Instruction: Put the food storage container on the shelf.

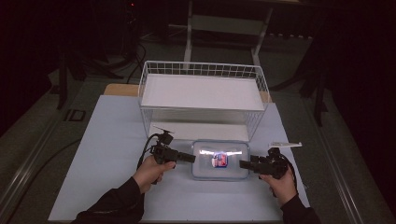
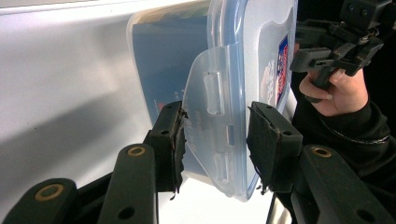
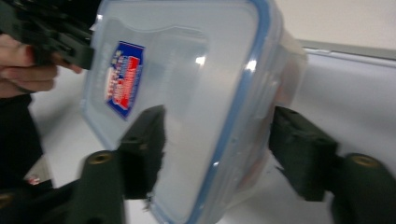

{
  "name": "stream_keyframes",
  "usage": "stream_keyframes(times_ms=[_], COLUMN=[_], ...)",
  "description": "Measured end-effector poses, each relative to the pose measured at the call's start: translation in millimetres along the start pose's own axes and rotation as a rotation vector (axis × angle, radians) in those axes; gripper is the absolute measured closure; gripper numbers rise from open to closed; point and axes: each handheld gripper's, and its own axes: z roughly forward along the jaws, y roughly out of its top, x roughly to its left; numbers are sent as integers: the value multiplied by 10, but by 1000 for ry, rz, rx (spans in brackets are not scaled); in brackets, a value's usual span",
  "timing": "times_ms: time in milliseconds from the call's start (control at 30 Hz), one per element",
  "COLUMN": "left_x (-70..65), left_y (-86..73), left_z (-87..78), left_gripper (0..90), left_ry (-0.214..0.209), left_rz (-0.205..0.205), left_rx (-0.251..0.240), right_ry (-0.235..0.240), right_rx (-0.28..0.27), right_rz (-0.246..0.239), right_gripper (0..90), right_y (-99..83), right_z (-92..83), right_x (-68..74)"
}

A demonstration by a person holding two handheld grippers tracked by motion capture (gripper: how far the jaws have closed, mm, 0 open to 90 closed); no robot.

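Note:
A clear plastic container (image 1: 219,161) with a blue-rimmed lid and a red and blue label lies on the white table top (image 1: 107,154). My left gripper (image 1: 191,157) is at its left end. In the left gripper view this gripper (image 2: 215,135) is shut on the lid's latch flap (image 2: 210,107), one pad on each side. My right gripper (image 1: 243,164) is at the container's right end. In the blurred right gripper view its jaws (image 3: 217,140) straddle that end of the container (image 3: 187,70) and I see no firm press, so it counts as open.
A white wire rack (image 1: 203,91) with two shelves stands just behind the container. The table's front edge is close to the person's sleeves. Dark floor and furniture legs surround the table.

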Motion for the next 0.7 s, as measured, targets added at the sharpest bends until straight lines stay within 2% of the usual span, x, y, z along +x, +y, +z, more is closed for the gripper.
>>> stream_keyframes(times_ms=[100,200,267,400,700], left_x=[-7,-25,-33,-47,-73], left_y=[-15,-29,-35,-56,-106], left_z=[-5,-8,-11,-16,-25], left_gripper=[572,572,572,573,578], left_ry=[1,6,8,11,12], left_rz=[13,24,33,57,85], left_rx=[-3,-3,0,-5,-17], right_ry=[8,47,57,71,82], right_rx=[1,-11,-13,-10,-3], right_rz=[3,37,48,29,42], right_gripper=[407,449,454,458,478], right_y=[1,-9,-12,-19,-18], right_z=[-13,-39,-45,-52,-64], right_x=[-12,-71,-84,-97,-95])
